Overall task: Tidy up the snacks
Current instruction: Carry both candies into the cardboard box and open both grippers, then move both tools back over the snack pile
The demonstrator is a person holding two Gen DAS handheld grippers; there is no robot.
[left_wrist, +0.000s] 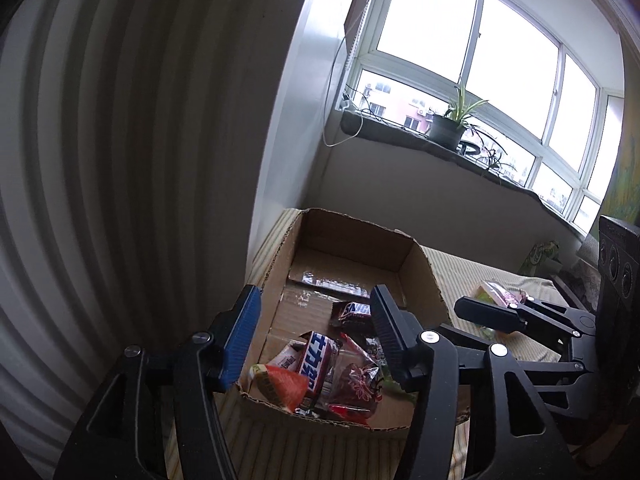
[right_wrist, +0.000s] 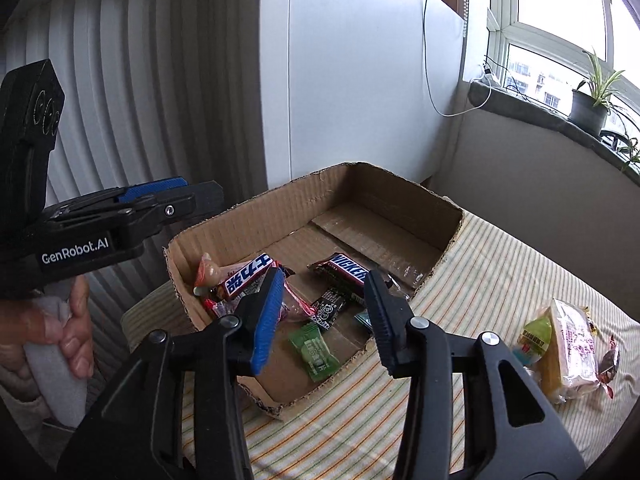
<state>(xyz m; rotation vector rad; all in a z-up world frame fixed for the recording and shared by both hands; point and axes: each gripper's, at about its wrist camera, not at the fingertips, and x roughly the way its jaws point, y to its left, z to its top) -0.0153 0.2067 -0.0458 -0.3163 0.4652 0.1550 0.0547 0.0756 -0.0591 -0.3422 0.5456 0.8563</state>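
Right wrist view: the right gripper (right_wrist: pixel 324 312) hangs wide open and empty above the cardboard box (right_wrist: pixel 256 216), where a Snickers bar (right_wrist: pixel 344 270) and green candy (right_wrist: pixel 316 350) lie. At three o'clock, wrapped cakes (right_wrist: pixel 568 352) sit on the striped cloth (right_wrist: pixel 480 280). At nine o'clock, the left gripper (left_wrist: pixel 316 336) also gapes empty.

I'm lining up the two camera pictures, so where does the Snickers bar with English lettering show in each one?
Left wrist: Snickers bar sits mid-box, just left of the right finger.
Right wrist: Snickers bar lies mid-box, above the fingertips.
Shared landmark: the cardboard box.
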